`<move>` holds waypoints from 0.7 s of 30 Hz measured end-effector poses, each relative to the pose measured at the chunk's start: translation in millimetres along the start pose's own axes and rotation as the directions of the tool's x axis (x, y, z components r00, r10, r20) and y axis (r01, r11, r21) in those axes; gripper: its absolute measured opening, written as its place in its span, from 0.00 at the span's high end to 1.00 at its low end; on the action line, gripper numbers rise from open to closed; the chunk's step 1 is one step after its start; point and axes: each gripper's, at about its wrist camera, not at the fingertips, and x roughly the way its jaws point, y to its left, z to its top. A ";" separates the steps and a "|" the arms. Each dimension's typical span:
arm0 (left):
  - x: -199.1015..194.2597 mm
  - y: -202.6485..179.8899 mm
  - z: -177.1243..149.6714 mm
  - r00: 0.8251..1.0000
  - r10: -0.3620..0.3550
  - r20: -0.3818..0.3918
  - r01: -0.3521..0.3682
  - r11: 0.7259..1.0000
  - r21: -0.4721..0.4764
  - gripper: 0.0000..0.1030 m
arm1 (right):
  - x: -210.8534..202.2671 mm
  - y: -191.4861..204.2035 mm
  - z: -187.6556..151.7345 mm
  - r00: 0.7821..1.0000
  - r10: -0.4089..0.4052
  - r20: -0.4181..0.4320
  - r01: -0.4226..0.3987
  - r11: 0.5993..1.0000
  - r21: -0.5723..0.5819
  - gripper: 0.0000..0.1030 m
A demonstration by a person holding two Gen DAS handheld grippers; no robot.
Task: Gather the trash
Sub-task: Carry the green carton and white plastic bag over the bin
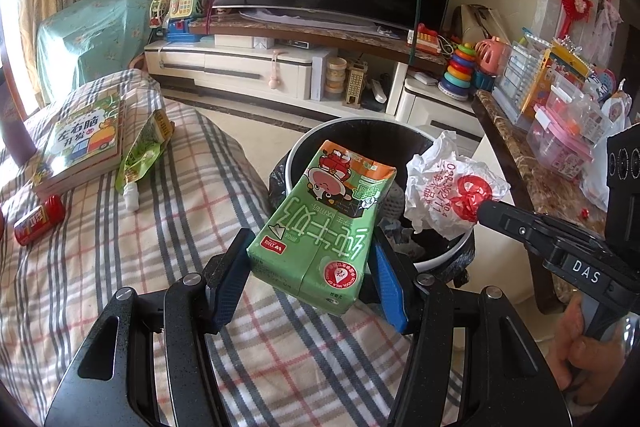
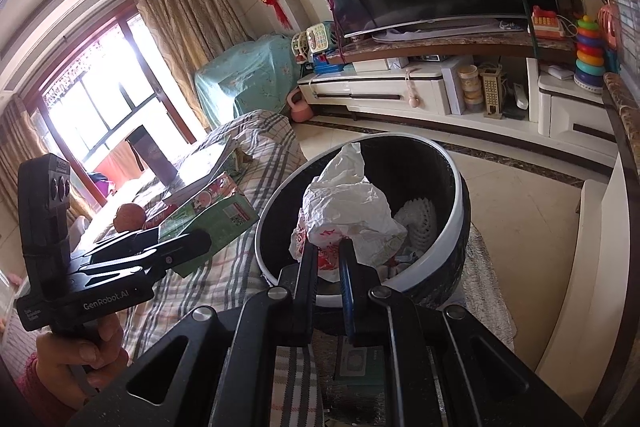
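Nearest the left wrist camera, the left gripper (image 1: 310, 273) was clamped on a green milk carton (image 1: 324, 227), its blue pads pressing the carton's two sides near the bottom end, so the carton stuck out forward with its top hanging over the near rim of the black bin (image 1: 444, 259). Further left, on the checked cloth (image 1: 120, 267), a red can (image 1: 38, 221), a green pouch (image 1: 142, 153) and a stack of books (image 1: 82, 147) lay well apart from the bin; the can and pouch looked like trash not yet collected. To the right, the right gripper (image 1: 482, 209) had its fingers together on a crumpled white plastic bag (image 1: 448, 187), held above the bin's mouth. The likeliest mishap seemed to be the carton: gripped low and reaching only over the near rim, it could tip on release, strike the edge and fall onto the cloth or floor. The bag was light and bulky, so it might cling to the fingers or catch on the rim rather than drop in. With both tools crowded over one opening, they could also bump each other, or knock the bin.
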 end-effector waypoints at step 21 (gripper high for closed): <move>7.4 -6.2 11.8 1.000 0.001 -0.001 -0.001 1.000 0.014 0.45 | 8.5 1.2 12.5 1.000 -0.027 -0.013 0.027 0.999 -0.029 0.90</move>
